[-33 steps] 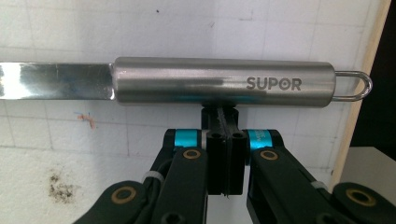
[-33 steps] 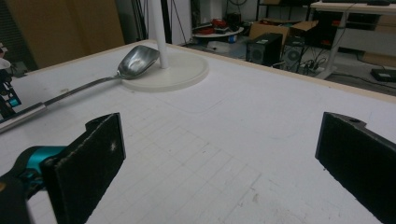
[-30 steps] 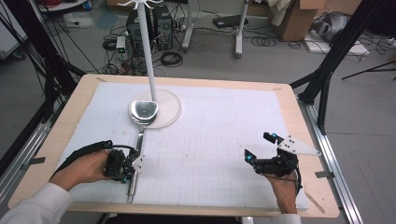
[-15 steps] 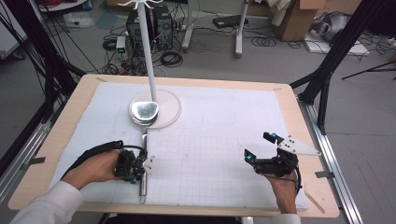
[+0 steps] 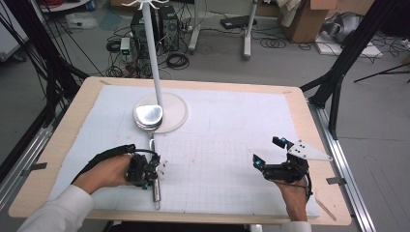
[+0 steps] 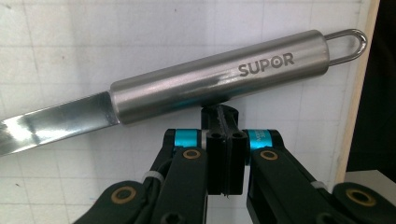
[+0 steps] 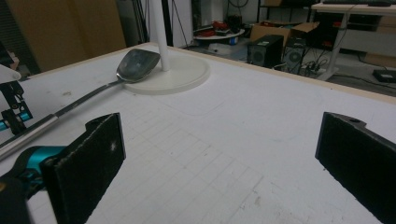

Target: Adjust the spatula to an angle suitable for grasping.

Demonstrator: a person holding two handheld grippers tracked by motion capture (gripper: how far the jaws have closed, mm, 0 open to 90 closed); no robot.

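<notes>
One long shiny steel ladle (image 5: 152, 150) was seen on the white gridded worktop (image 5: 232, 145), its bowl resting on the round white base of the one tall white stand (image 5: 159, 112). The left claw (image 5: 147, 170) was clenched shut against the ladle's handle; whether the handle was truly pinched could not be told. The right claw (image 5: 269, 152) was spread wide and held nothing. The smooth round handle could be rolled away or dropped if it was lifted by so small a grip.

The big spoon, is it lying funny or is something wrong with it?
A bit funny: the spoon lies flat with its bowl propped on the white stand's base. The left gripper, jaws shut, touches its handle. Nothing looks broken or spilled.
</notes>
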